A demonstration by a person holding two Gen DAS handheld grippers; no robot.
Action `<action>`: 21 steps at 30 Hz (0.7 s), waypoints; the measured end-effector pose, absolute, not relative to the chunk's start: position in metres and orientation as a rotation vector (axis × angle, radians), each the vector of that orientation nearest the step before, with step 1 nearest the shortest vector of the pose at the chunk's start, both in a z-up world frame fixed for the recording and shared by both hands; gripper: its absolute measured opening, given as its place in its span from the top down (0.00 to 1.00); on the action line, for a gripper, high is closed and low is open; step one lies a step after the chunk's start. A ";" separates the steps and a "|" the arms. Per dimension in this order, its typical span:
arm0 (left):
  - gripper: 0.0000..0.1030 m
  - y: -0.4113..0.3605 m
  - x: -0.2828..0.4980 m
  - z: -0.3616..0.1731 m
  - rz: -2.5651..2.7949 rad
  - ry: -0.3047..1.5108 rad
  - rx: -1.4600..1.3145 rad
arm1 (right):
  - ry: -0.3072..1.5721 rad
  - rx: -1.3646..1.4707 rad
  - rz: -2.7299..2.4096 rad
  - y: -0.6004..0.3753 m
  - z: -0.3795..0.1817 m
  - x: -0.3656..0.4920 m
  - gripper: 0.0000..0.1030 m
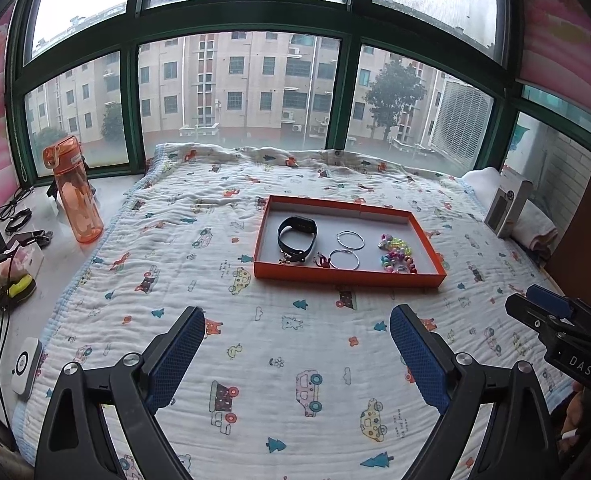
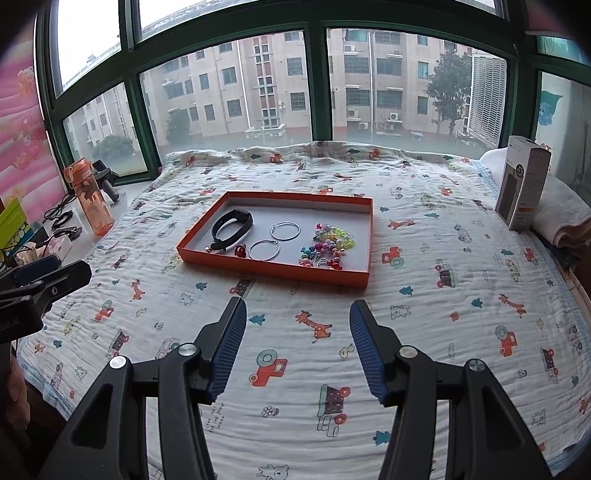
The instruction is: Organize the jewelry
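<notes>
An orange tray with a grey floor lies on the patterned quilt. In it are a black wristband, two silver hoops, a small red charm and a heap of coloured bead bracelets. My left gripper is open and empty, hovering over the quilt in front of the tray. My right gripper is open and empty, also short of the tray. Each gripper shows at the edge of the other's view.
An orange water bottle stands on the sill at left among cables and small items. A grey box leans on folded towels at right. The window frame runs behind the bed.
</notes>
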State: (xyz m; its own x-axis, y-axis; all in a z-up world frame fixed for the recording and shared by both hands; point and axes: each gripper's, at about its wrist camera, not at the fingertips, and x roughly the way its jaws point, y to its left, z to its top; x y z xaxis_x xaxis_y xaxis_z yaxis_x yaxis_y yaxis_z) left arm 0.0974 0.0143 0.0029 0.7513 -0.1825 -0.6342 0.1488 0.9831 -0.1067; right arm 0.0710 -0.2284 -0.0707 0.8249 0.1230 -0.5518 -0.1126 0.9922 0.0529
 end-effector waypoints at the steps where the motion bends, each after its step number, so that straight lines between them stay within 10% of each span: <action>1: 0.02 0.014 0.097 0.002 -0.181 0.698 -0.050 | 0.588 0.019 0.126 -0.228 -0.071 0.071 0.42; 21: 0.02 0.018 0.099 -0.004 -0.177 0.709 -0.046 | 0.589 0.016 0.134 -0.227 -0.071 0.072 0.42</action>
State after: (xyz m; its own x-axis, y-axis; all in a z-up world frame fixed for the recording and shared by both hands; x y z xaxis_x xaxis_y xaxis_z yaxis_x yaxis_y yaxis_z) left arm 0.0987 0.0177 -0.0039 0.7445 -0.1773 -0.6436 0.1461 0.9840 -0.1021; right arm 0.0723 -0.2274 -0.0710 0.8229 0.1307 -0.5529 -0.1216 0.9911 0.0533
